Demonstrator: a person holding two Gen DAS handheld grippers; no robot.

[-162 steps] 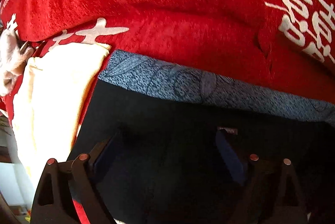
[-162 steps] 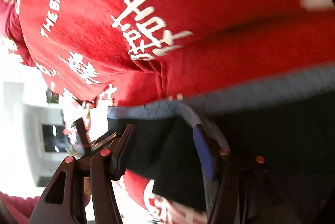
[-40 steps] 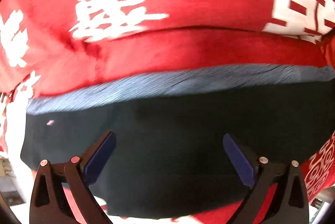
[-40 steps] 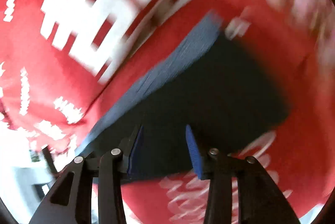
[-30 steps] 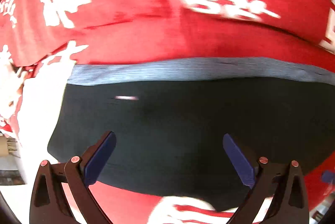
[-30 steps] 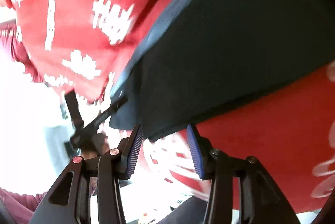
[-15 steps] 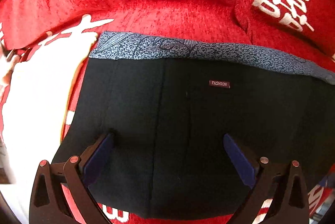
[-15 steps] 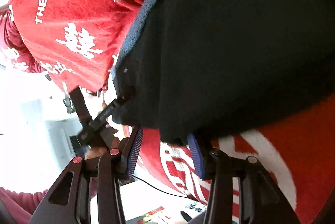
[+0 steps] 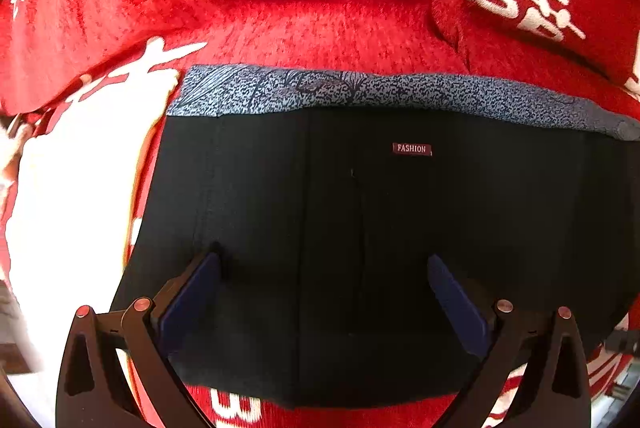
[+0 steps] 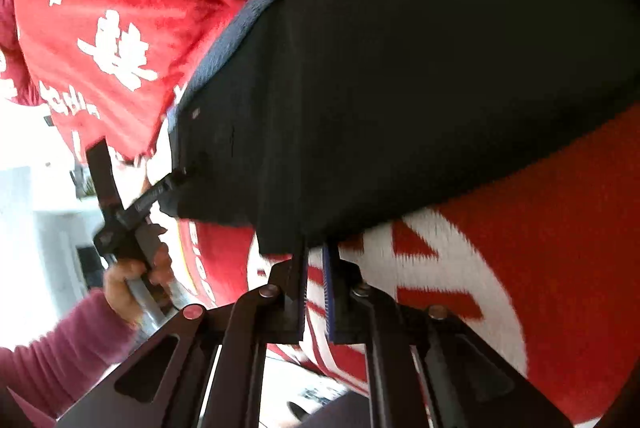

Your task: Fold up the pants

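your left gripper (image 9: 322, 270) sits wide open, fingers pressed on the folded black pants (image 9: 360, 228) lying on the red blanket (image 9: 320, 28). your right gripper (image 10: 316, 252) has just been closing, now pinched onto the pants' near edge.

The pants (image 9: 360, 228) are lying flat on the blanket (image 9: 320, 20), their waistband (image 9: 380, 94) lying along the far edge, with the left hand-held gripper (image 9: 324, 292) sitting over their middle and the right hand-held gripper (image 10: 316, 268) sitting at their near hem.
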